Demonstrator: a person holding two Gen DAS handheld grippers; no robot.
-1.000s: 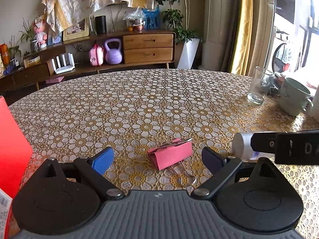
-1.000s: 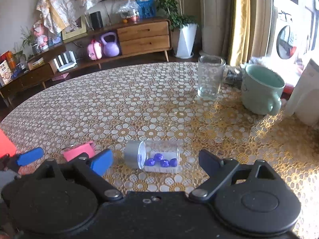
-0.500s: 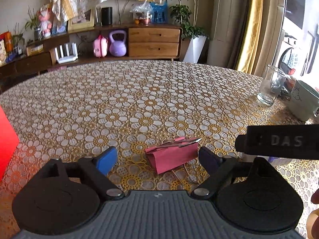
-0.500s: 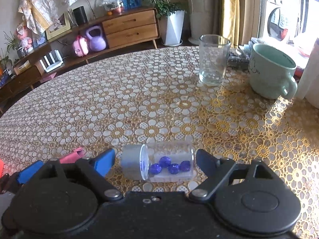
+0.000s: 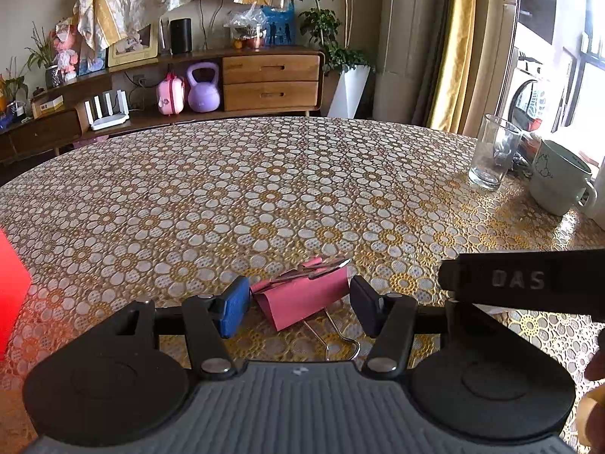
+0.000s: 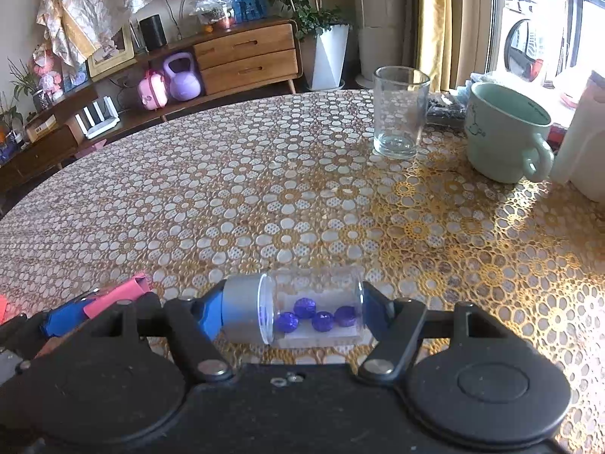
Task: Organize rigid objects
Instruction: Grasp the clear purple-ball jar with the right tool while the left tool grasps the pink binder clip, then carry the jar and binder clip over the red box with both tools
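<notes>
Fingers of the left gripper (image 5: 298, 304) stand on either side of one pink binder clip (image 5: 302, 295) that lies on the flower-patterned tablecloth (image 5: 264, 189); the blue pad (image 5: 234, 310) is against the clip's left end, while the dark pad (image 5: 365, 310) sits just beside its right end, and contact there cannot be made out, so whether the grip has closed cannot be told; the clip's two wire handles (image 5: 332, 336) trail toward the camera. At right a black bar (image 5: 522, 280) crosses the view with the letters "DAS" readable on it. Farther off, near the table's right edge, stand one clear drinking glass (image 5: 491, 157) and one pale green mug (image 5: 559, 185) with a small drawn figure on its side; a red object (image 5: 11, 287) shows at the left edge.

From the right wrist, the right gripper (image 6: 291, 314) is clamped end to end on one clear vial (image 6: 302, 312) lying on its side; the blue pad presses the grey cap (image 6: 242, 312) and the dark pad meets the vial's base. Four purple beads (image 6: 317, 316) rest inside, above a white strip whose print is too blurred to read. The pink clip and the other gripper's blue pad show at lower left. One glass and one mug stand well apart at the far right, with a white container (image 6: 582, 143) just beside the mug.
</notes>
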